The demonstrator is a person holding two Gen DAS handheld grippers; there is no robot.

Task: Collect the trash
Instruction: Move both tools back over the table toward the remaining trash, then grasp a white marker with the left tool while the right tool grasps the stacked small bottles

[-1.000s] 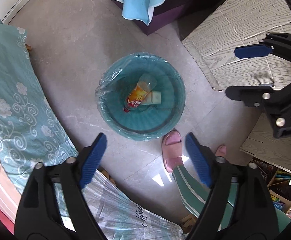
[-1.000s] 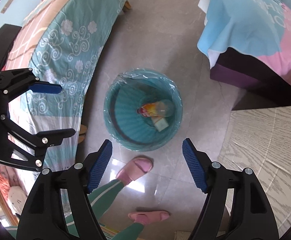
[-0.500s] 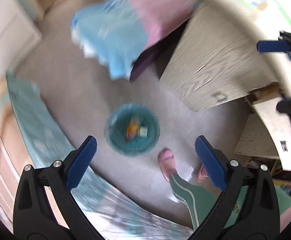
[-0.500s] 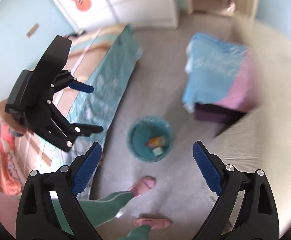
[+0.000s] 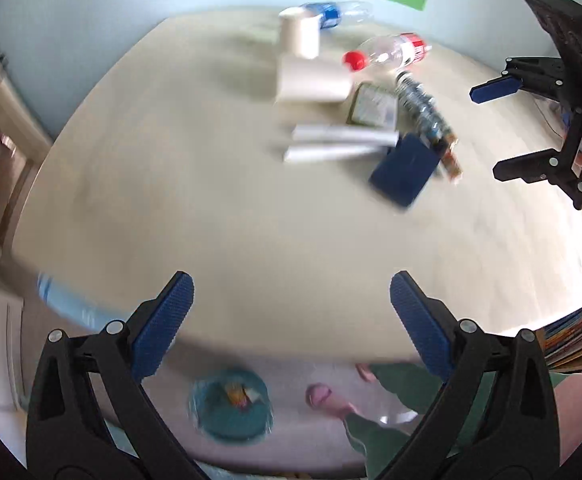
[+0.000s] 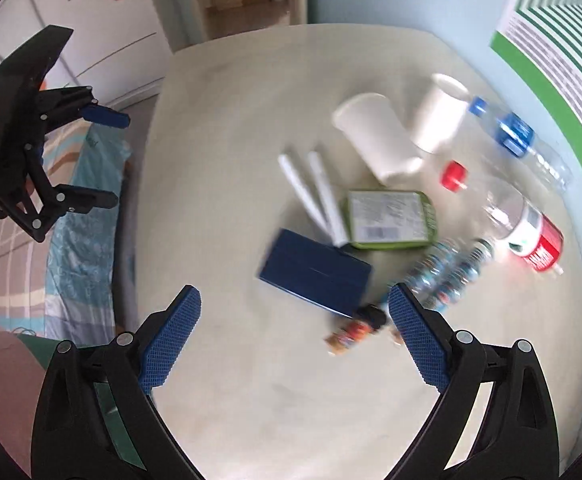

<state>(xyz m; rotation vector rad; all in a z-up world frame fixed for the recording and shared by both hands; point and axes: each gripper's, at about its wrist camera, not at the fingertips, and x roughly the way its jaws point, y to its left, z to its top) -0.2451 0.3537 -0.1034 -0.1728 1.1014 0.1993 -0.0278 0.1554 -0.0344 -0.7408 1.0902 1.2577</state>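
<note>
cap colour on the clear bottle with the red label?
Red. The bottle cap shows best in the right wrist view, on the bottle lying on the table.

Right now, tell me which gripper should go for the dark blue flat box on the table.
Right, probably. The right gripper is open and empty with the dark blue flat box just ahead of its fingertips. The left gripper, also open and empty, has a bare stretch of the beige table between it and the box.
</note>
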